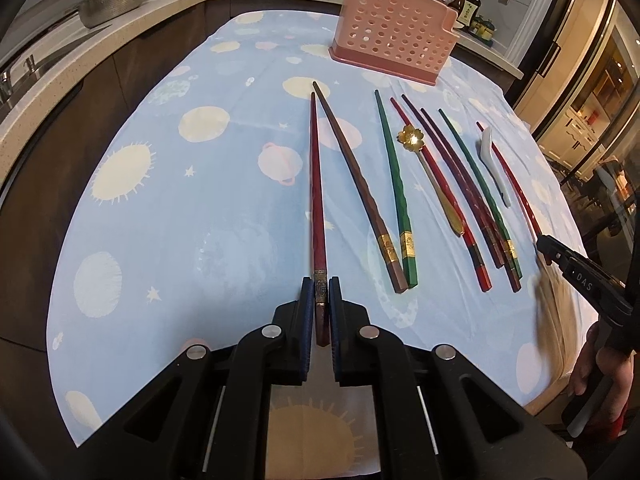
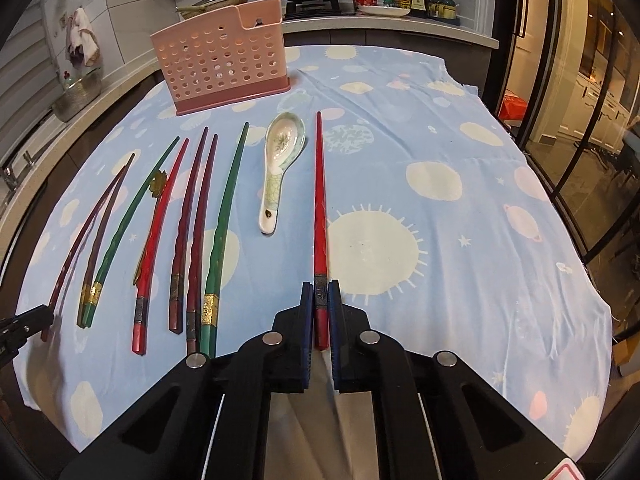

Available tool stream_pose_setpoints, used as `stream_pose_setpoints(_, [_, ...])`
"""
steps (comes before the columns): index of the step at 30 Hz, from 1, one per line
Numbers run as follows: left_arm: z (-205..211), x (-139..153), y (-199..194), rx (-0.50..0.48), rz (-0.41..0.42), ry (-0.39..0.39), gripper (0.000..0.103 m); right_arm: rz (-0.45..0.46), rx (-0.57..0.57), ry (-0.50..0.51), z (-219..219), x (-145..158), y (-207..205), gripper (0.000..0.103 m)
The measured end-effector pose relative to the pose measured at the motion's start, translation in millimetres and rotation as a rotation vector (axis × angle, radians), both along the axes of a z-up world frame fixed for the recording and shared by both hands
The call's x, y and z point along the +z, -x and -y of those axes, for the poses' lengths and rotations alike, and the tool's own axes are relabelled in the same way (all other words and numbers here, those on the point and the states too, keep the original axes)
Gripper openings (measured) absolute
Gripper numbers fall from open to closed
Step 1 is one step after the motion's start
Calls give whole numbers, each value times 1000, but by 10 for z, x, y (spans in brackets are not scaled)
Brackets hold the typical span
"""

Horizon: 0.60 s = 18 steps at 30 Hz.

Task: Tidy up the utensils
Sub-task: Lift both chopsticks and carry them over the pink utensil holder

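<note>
From my left wrist camera, the left side of the surface (image 1: 168,208) is bare blue cloth running out to its curved edge, with the dark cabinet fronts and pale counter beyond it, so I have open room there. My left gripper (image 1: 321,292) is clenched on the thick end of a dark red chopstick (image 1: 316,184), which lies pointing straight away from me on the cloth. Just right of it a brown chopstick (image 1: 352,176) angles away, its butt touching the butt of a green chopstick (image 1: 394,172). Next comes a crowded bunch: a gold flower-headed spoon (image 1: 412,136) lying among red, purple and green sticks. Behind them, near the far edge, stands the pink perforated holder (image 1: 394,36), with clear cloth between it and the chopstick tips.

From my right wrist camera, a ceramic spoon (image 2: 280,148) lies bowl-up just right of that bunch and just left of a bright red chopstick (image 2: 320,200). My right gripper (image 2: 320,296) is grasping that chopstick near its banded butt end, the pads pressed on both sides, and the stick lies flat, pointing away. Right of it the cloth is wide open all the way to its rumpled right edge (image 2: 592,280), where it drops off beside the glass doors. The left gripper shows as a dark tip at the far left border of this view.
</note>
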State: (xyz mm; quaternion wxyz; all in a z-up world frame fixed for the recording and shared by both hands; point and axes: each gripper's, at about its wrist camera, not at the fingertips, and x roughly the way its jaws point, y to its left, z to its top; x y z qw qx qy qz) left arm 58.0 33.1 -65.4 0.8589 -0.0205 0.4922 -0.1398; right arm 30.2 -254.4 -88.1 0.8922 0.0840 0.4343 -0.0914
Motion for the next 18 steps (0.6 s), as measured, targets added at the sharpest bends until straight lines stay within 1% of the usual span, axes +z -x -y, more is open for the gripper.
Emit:
stream_pose_setpoints(4, [-37,208,18,3,37,24,7,57,-6,-3,52,252,91,7])
stream_pose_setpoints(9, [-78,611,-97,6,125,56,7,176,-11,-9,170,746,87,7])
stream_pose_setpoints(14, [-46,1043,-442,8,227,64,7,276,6,7,302,1215,-148,7])
stream_pose_setpoints(18, [10,1331,-768,10,289,65,7,325,15,10,402,1477,-438,7])
